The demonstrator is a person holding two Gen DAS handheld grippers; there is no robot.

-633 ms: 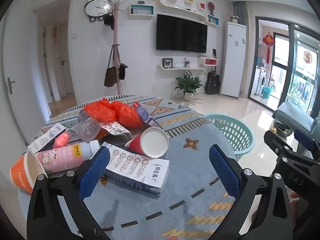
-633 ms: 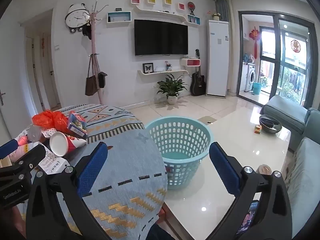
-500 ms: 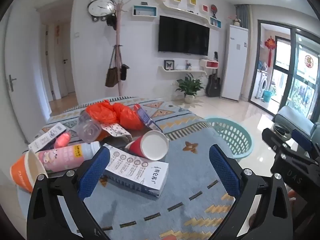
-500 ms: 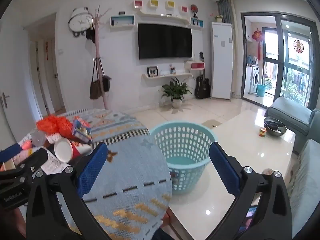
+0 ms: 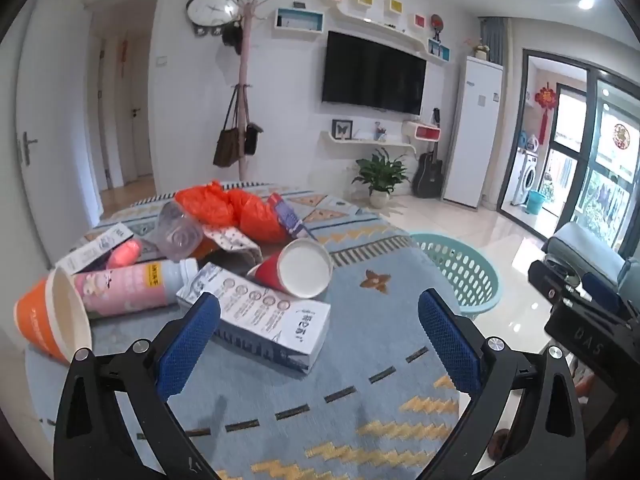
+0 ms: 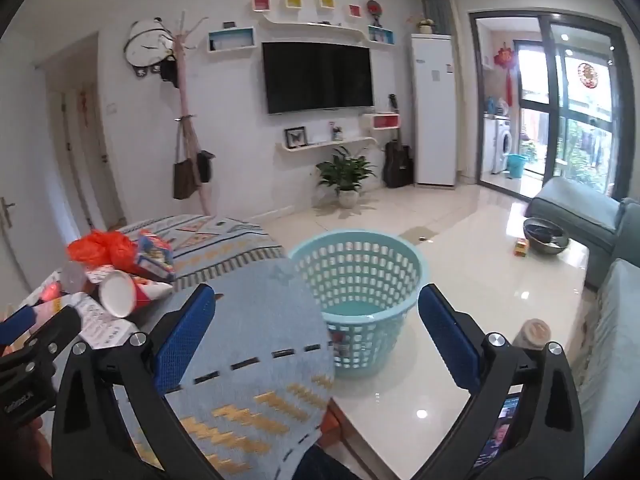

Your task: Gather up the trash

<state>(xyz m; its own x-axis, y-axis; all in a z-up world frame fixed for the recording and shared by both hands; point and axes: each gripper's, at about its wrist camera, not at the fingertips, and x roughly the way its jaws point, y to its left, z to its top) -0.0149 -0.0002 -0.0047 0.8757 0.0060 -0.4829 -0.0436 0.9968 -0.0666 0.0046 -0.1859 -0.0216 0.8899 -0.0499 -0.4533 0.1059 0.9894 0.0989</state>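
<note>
A pile of trash lies on a table with a blue patterned cloth (image 5: 320, 392): a white carton (image 5: 260, 316), a red paper cup on its side (image 5: 294, 268), a pink bottle (image 5: 128, 286), an orange cup (image 5: 52, 320), a clear plastic bottle (image 5: 178, 234) and an orange plastic bag (image 5: 232, 210). My left gripper (image 5: 320, 344) is open and empty, just short of the carton. A light blue basket (image 6: 360, 292) stands on the floor beside the table. My right gripper (image 6: 316, 344) is open and empty, above the table edge facing the basket.
A grey sofa (image 6: 580, 216) and a metal bowl (image 6: 546, 234) are at the right. A low glossy white table (image 6: 420, 412) lies under the right gripper. A coat stand (image 5: 240, 120), TV (image 5: 372, 74) and potted plant (image 5: 380, 178) line the far wall.
Both grippers have risen slightly and tilted, so the trash pile and basket sit a little lower in view. Both stay open and empty.
</note>
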